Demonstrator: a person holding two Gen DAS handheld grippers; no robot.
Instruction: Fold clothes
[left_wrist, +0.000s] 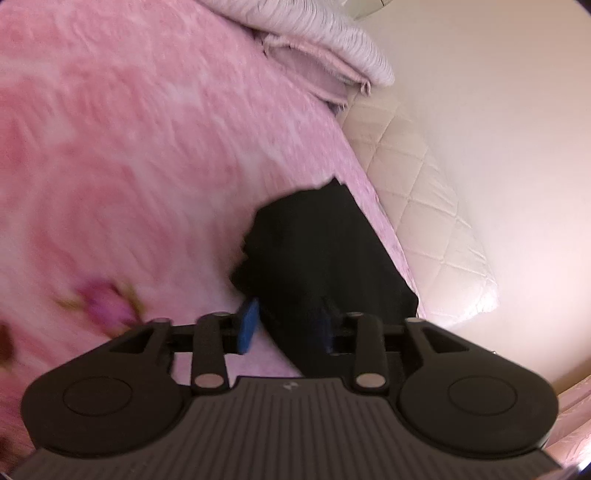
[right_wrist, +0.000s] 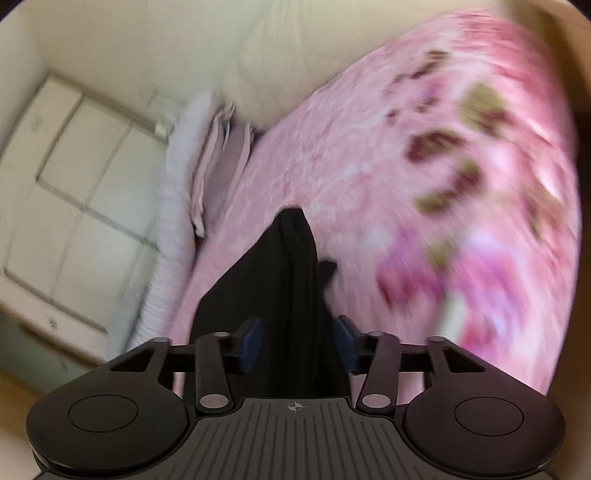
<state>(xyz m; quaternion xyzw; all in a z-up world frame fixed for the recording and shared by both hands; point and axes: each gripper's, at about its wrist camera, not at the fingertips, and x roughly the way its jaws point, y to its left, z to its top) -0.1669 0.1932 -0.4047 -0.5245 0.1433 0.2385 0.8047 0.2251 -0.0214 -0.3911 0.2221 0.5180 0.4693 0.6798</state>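
While both views smear with blur across the bed, a black garment (left_wrist: 325, 251) shows clearly enough, lying bunched on the pink floral blanket (left_wrist: 147, 147) close to the bed's side edge, where the cream quilted mattress side (left_wrist: 424, 206) drops away beside it. The left hand-held gripper (left_wrist: 286, 326) has its blue pads (left_wrist: 248, 325) spread apart, with dark cloth running between them; one pad is plain to see against the pink, the other sits dim against the black fabric, and I cannot tell whether either one touches it. The right hand-held gripper (right_wrist: 299, 341) is likewise spread, its blue pads (right_wrist: 252, 341) standing on either side of a tall ridge of the same black garment (right_wrist: 291, 277), which rises in narrow vertical folds up the middle of that view. The pads look just beside the cloth rather than squeezing it. Toward the far end of the bed, a folded stack of pale pink and white striped bedding (right_wrist: 207, 162) rests at the blanket's edge. Beyond it stands a white panelled cabinet (right_wrist: 74, 177).
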